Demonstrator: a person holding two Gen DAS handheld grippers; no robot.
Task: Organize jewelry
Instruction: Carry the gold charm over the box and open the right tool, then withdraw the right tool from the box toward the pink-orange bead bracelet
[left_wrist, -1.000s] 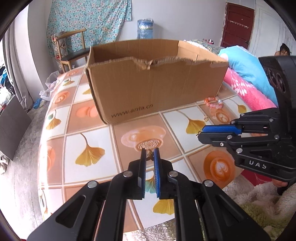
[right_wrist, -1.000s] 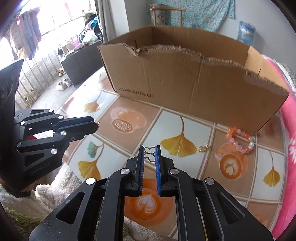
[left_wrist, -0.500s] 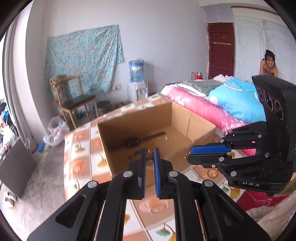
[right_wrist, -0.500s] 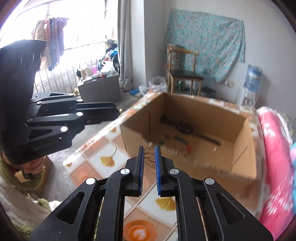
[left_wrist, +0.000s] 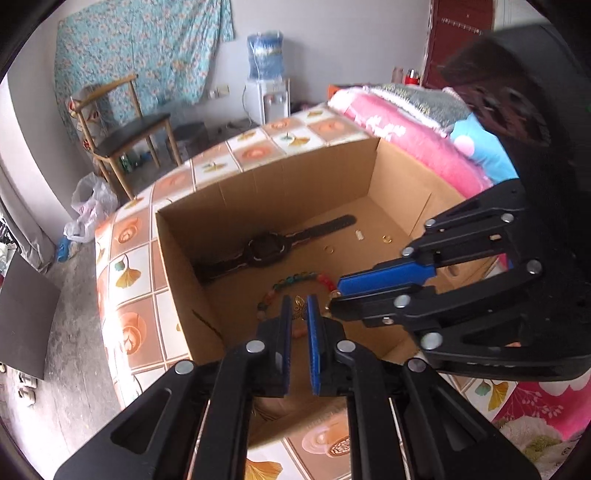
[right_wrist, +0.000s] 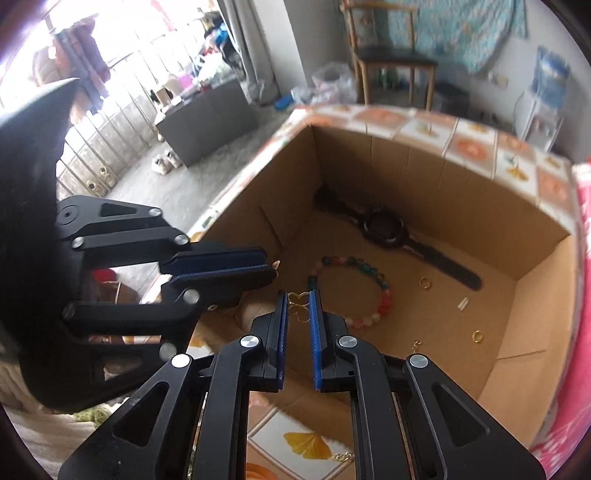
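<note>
An open cardboard box (left_wrist: 177, 266) (right_wrist: 406, 177) stands on the tiled table. Both grippers hover over its near side. My left gripper (left_wrist: 298, 301) is shut on a small gold charm (left_wrist: 300, 307). My right gripper (right_wrist: 299, 295) is shut on a gold clover-shaped link (right_wrist: 297, 300). Each gripper shows in the other's view, the right gripper (left_wrist: 338, 293) close beside the left gripper (right_wrist: 271, 267). On the box floor lie a black watch (left_wrist: 266, 251) (right_wrist: 384, 225), a multicoloured bead bracelet (left_wrist: 295, 280) (right_wrist: 354, 288) and small gold rings (left_wrist: 328, 249) (right_wrist: 477, 336).
A short gold chain (right_wrist: 343, 457) lies on the table (left_wrist: 125, 280) in front of the box. A bed with pink bedding (left_wrist: 406, 133) runs along the right. A wooden chair (left_wrist: 125, 136) and a water dispenser (left_wrist: 266, 74) stand by the far wall.
Both grippers have risen from the table top and moved forward over the box's near wall. They stay shut on their gold pieces and now look down into the box.
</note>
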